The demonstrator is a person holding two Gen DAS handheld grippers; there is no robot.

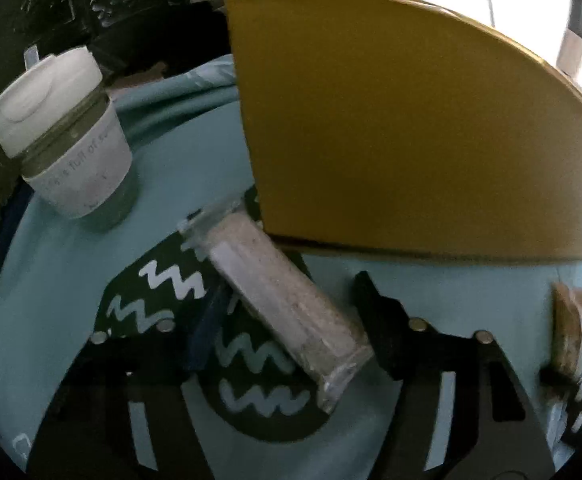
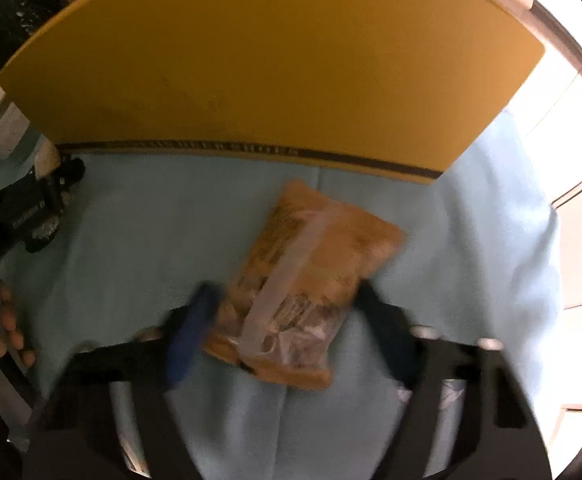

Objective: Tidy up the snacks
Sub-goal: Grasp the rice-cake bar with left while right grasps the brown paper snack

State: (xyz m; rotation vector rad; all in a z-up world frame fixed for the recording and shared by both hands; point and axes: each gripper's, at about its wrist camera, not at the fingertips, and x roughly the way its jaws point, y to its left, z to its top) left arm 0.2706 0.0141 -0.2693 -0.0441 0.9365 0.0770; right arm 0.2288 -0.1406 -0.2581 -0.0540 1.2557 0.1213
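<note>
Blue cloth (image 2: 111, 240) bears one yellow box (image 2: 271, 80), two snack packets (image 2: 299, 292).

The white band round the lidded cup (image 1: 73, 148), at the far left, carries a line of grey print of which only "full of" can be made out. The dark strip along the near edge of the yellow box (image 2: 251, 80) bears lettering too blurred to read.

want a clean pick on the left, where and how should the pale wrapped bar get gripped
Grip the pale wrapped bar across its narrow width at mid-length, coming from above. It lies flat and diagonal on the blue cloth, long sides facing the left gripper's fingers; avoid the thin crimped ends.
</note>
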